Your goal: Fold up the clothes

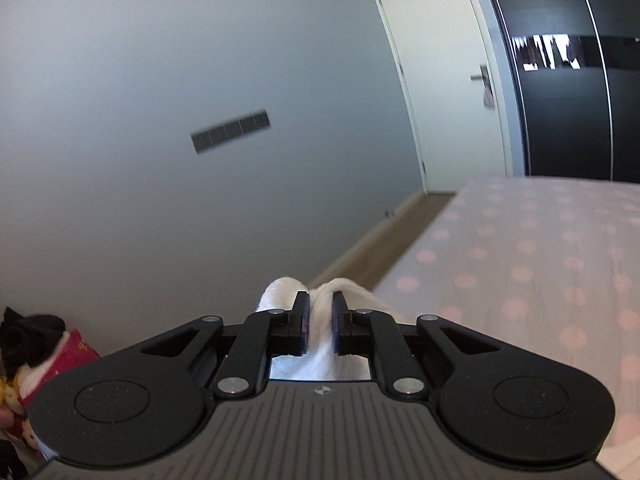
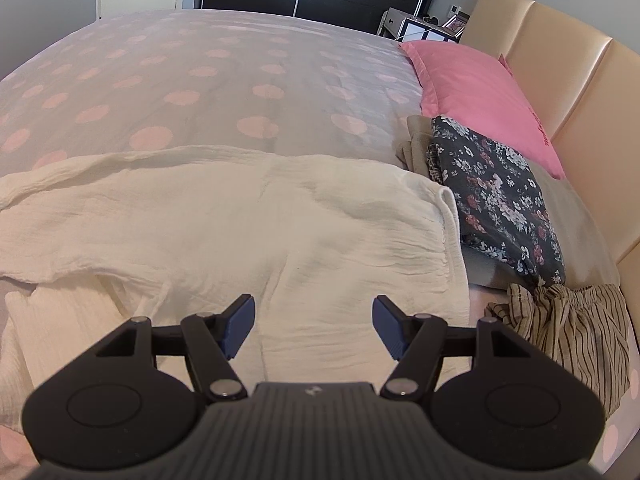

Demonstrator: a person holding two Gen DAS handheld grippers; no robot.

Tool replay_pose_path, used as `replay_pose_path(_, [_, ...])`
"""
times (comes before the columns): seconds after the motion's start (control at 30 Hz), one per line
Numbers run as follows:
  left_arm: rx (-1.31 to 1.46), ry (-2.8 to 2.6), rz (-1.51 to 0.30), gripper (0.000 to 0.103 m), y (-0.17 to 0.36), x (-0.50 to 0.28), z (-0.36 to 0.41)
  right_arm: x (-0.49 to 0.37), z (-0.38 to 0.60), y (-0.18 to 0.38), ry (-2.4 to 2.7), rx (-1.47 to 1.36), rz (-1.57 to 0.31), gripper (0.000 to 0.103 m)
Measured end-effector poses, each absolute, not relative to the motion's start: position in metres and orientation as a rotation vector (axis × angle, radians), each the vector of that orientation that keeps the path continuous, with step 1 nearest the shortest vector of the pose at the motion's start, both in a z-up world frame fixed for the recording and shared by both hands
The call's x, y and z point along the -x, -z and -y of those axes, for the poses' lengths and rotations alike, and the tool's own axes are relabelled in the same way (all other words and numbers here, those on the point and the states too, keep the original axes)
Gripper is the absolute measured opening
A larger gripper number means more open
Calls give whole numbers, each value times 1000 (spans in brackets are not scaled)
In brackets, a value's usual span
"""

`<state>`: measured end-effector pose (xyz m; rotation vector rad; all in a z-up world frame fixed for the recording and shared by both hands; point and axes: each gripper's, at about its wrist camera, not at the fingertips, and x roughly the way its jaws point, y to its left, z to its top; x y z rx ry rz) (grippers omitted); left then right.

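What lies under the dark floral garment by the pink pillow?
The floral garment rests on a grey pillow and overlaps beige folded cloth at its far end. What is beneath its middle is covered.

The cream crinkled garment [image 2: 248,216] lies spread flat across the near half of the polka-dot bed, creased, with a loose fold at 8 o'clock; a pinch of its white cloth [image 1: 320,320] stands bunched between closed jaws; the folded dark floral piece [image 2: 492,192] lies at 3 o'clock, the crumpled striped one [image 2: 568,328] at 4.
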<state>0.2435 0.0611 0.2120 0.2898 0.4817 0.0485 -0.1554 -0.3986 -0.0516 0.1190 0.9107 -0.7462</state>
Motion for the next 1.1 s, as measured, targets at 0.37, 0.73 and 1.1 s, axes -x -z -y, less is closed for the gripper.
replay_pose_path(0.37, [-426, 197, -729, 44, -108, -238, -17, 155, 402, 59, 764, -121, -936, 68])
replay_pose_path(0.73, [-613, 522, -908, 45, 6, -170, 51, 151, 405, 69, 760, -118, -973, 68])
replay_pose_path(1.1, [-788, 643, -1032, 45, 89, -127, 94, 153, 408, 72, 761, -122, -979, 68])
